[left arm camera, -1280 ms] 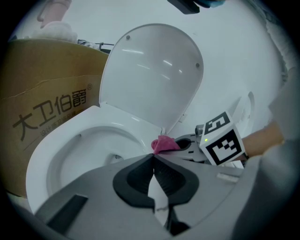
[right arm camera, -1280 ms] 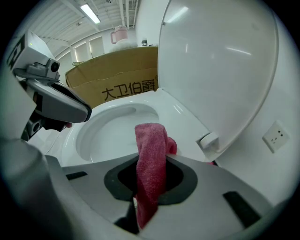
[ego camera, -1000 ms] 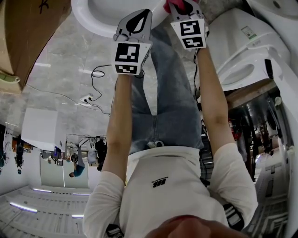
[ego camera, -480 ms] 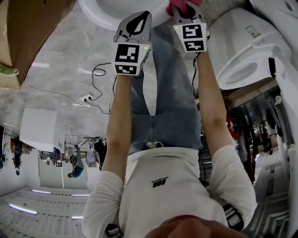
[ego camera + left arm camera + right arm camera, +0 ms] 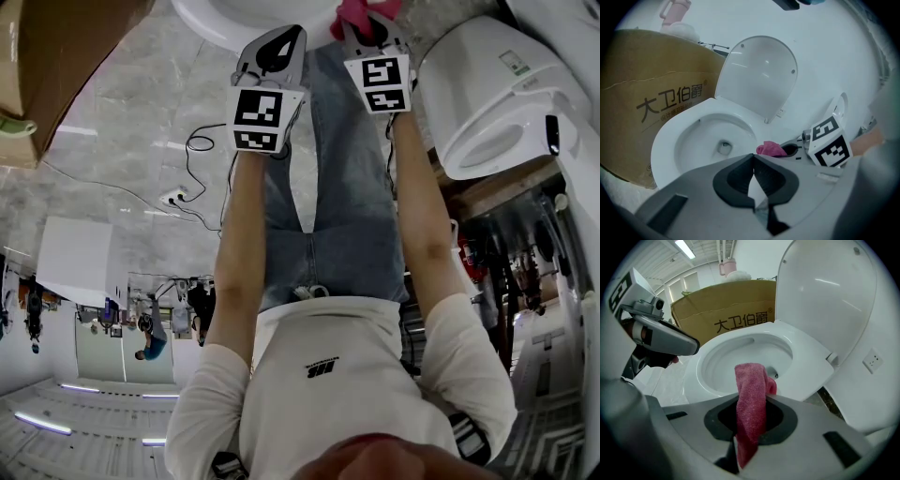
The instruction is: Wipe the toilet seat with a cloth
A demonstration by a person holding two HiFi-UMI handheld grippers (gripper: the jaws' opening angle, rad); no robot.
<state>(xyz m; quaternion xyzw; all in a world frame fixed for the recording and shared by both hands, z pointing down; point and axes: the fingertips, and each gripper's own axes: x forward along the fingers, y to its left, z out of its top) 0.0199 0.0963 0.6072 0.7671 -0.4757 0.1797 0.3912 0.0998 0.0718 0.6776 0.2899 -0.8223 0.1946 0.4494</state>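
In the right gripper view, the right gripper (image 5: 752, 404) has its jaws clamped on a pink cloth (image 5: 751, 380). The cloth stands up between them, and its free end is folded over in front of the toilet (image 5: 806, 366) bowl. The left gripper view shows the left gripper (image 5: 753, 158) with its jaws closed together and nothing between them. From this side the cloth (image 5: 771, 149) sits at the near edge of the white rim, just ahead of the right gripper's marker cube (image 5: 829, 143). No view shows whether the cloth touches the porcelain.

The head view gives only the bottom edge of the bowl at the top of the picture. There the two grippers are held side by side on outstretched arms, the left (image 5: 272, 56) slightly lower than the right (image 5: 370, 33). It alone shows a second toilet (image 5: 497, 103) to the person's right.

Both gripper views show the lid (image 5: 825, 296) raised upright behind the open bowl. To the left of the toilet is a cardboard box (image 5: 647, 103) printed with Chinese characters, with a pink bottle (image 5: 675, 11) on top of it.
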